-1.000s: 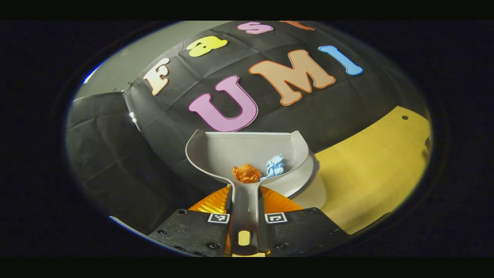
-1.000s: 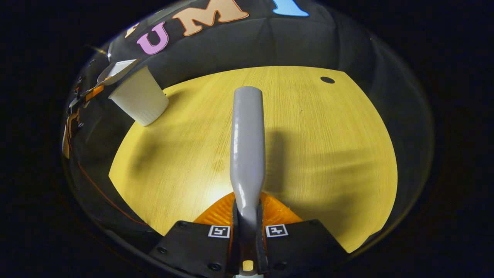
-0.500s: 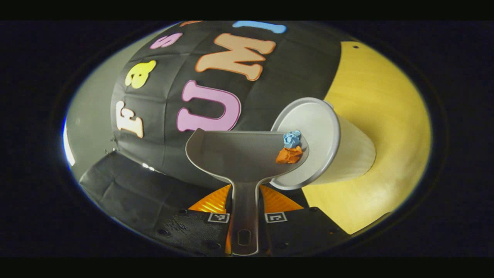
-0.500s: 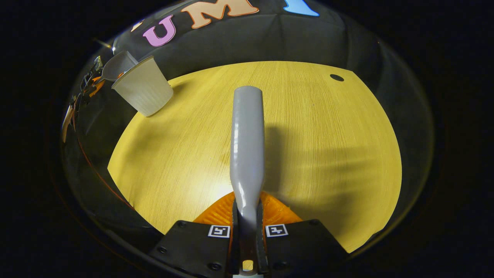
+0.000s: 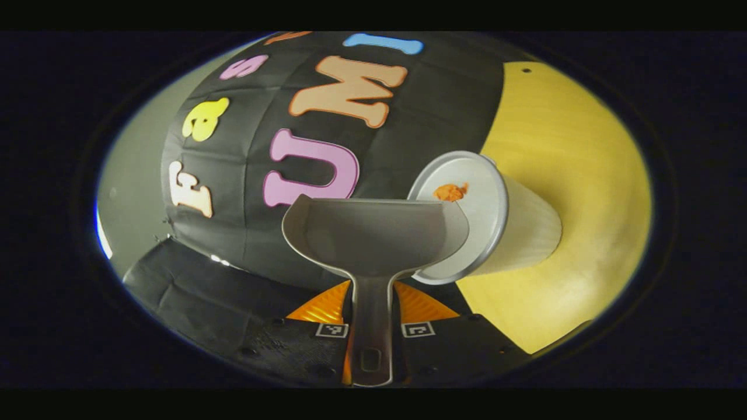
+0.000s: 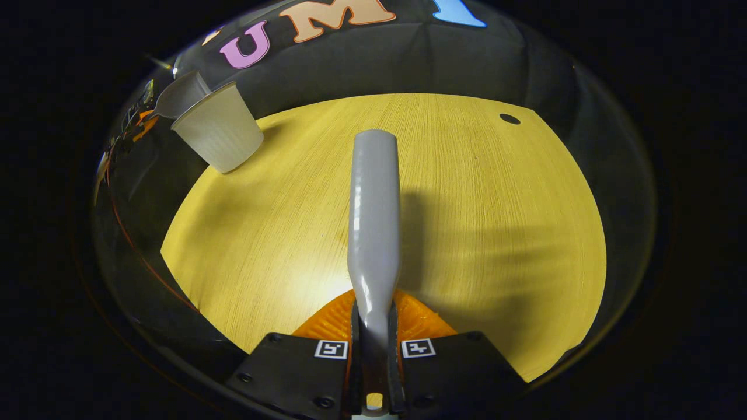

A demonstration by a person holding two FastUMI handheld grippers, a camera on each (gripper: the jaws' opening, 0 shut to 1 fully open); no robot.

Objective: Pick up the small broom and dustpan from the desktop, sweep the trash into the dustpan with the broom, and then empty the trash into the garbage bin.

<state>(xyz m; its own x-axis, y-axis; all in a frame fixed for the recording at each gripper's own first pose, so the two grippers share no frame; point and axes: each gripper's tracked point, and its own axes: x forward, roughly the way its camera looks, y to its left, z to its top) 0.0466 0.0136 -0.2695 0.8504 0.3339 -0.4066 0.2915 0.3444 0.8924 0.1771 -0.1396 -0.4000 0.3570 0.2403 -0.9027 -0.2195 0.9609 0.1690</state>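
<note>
In the left gripper view my left gripper (image 5: 371, 326) is shut on the handle of the grey dustpan (image 5: 373, 233). The pan is tilted with its right corner over the mouth of the white garbage bin (image 5: 519, 227), and nothing lies in its scoop. An orange paper ball (image 5: 449, 191) shows inside the bin, just past the pan's edge. In the right gripper view my right gripper (image 6: 373, 341) is shut on the grey broom (image 6: 373, 204), which it holds out above the yellow desktop (image 6: 478, 221). Far left there, the dustpan (image 6: 182, 96) leans over the bin (image 6: 219, 135).
The bin stands near the desktop's left edge, close to the black cloth wall. A small dark hole (image 6: 509, 119) marks the desktop's far right part. The broom casts a shadow on the wood to its right.
The dustpan has tipped a little further toward the bin. Both paper balls have slid off its right corner; the orange one is now inside the bin, the blue one is out of sight. The broom has stayed put.
</note>
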